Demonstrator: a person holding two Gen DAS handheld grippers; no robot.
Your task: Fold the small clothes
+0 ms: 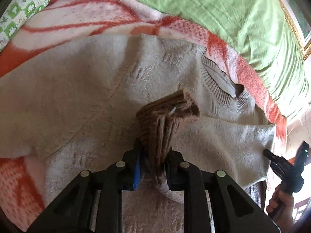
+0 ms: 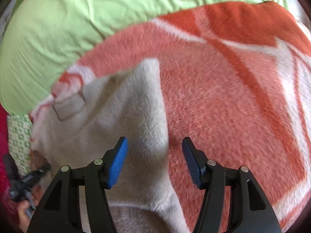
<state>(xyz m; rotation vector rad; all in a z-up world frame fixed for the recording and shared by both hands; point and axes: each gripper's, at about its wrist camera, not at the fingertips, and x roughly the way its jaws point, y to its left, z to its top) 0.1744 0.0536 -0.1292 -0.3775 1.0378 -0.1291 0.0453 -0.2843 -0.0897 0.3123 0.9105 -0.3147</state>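
The pale grey fuzzy knit sweater (image 1: 77,101) lay spread on the orange-and-white fleece blanket (image 2: 223,97). The left gripper (image 1: 152,161) was clamped on its brown ribbed cuff (image 1: 167,108); the right gripper (image 2: 155,161) hovered with fingers apart. Risk: the narrow cuff bite could slip during folding, dropping the sleeve askew.

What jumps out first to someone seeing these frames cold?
The left tongs, shut on the brown ribbed cuff of a cream sweater, dead centre in the left wrist view. Next, the loud orange-and-white blanket under the sweater, on a green sheet. The right tongs are open, holding nothing, over the sweater's edge.
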